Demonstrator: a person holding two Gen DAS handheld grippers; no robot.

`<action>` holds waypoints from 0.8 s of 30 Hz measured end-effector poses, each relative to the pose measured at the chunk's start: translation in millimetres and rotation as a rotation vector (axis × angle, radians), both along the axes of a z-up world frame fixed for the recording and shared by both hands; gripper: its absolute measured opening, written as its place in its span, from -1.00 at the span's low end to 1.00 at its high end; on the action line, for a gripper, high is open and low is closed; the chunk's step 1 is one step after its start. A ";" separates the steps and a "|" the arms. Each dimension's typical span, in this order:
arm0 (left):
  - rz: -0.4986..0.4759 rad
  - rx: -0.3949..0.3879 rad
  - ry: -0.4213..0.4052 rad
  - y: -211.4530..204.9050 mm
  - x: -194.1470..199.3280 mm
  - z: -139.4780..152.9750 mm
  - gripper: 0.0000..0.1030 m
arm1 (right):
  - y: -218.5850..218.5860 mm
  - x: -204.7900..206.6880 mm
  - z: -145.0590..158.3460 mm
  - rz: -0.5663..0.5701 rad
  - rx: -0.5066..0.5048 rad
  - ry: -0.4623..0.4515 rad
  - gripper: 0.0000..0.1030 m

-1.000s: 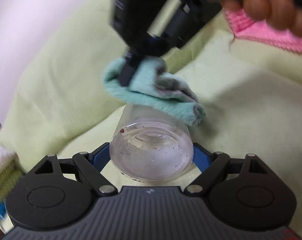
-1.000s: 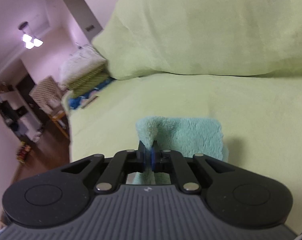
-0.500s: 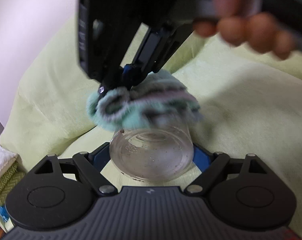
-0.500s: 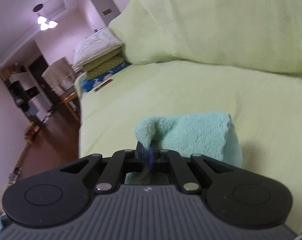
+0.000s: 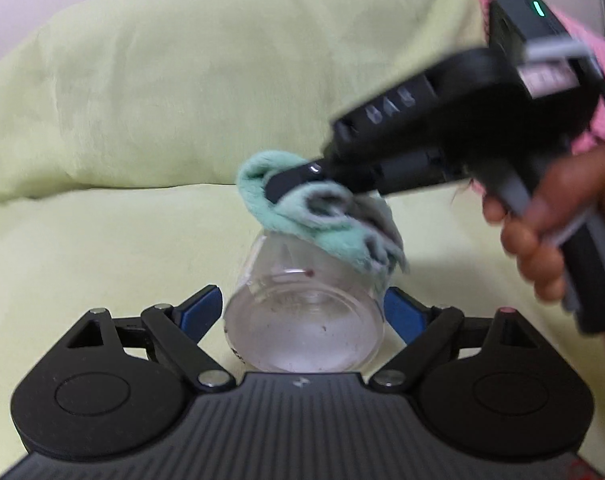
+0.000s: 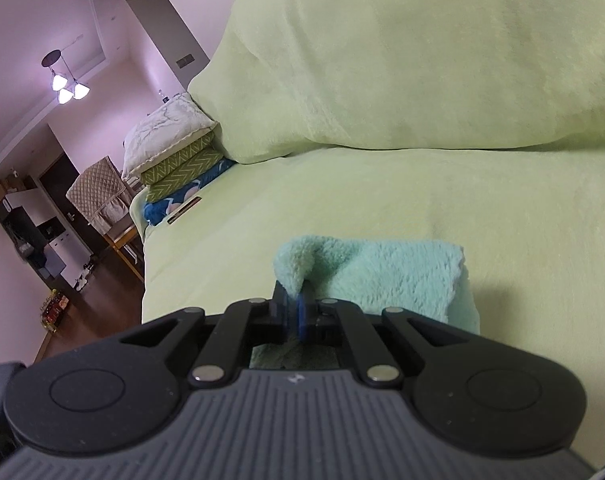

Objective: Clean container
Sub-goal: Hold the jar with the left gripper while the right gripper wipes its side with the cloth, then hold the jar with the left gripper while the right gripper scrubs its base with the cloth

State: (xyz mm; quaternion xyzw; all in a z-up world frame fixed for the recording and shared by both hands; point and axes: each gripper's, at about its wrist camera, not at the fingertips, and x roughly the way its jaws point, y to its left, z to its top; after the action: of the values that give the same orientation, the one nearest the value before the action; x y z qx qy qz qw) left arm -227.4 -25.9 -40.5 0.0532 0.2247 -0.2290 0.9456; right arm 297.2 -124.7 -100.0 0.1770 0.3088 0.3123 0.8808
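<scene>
Over the jar, the right tool pinches the cloth while the left tool, opening, straddles it.

Light green blanket covers seat and backrest. At its left end: stack of folded cushions, white on top, green chevron below, blue patterned lowest. Lit ceiling lamp beyond; quilted-covered chair past the stack.

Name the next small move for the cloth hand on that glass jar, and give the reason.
Probably push the teal cloth into the jar's mouth and wipe: the right gripper pinches it just at the far rim, specks still dot the glass, and the left gripper's jaws, opening now, still flank the jar.
</scene>
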 end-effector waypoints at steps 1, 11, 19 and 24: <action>-0.002 0.017 -0.004 -0.2 -1.0 -0.1 0.73 | -0.2 0.2 0.9 -0.003 -0.003 0.001 -0.97; 0.013 0.411 -0.246 -38.1 -31.9 -16.5 0.65 | 1.8 -20.9 19.8 0.037 -0.029 -0.005 -0.90; 0.015 0.415 -0.243 -40.6 -32.9 -15.7 0.64 | 31.7 -46.2 18.3 0.186 -0.092 -0.016 -0.91; 0.016 0.412 -0.239 -41.6 -33.3 -14.5 0.64 | 27.8 -37.9 16.2 0.147 -0.085 -0.013 -0.97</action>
State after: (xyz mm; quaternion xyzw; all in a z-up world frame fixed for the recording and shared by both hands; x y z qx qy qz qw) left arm -260.8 -67.6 -55.0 0.2702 0.1538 -0.1630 0.9364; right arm 259.3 -96.9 -83.8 0.1143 0.3281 0.3637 0.8643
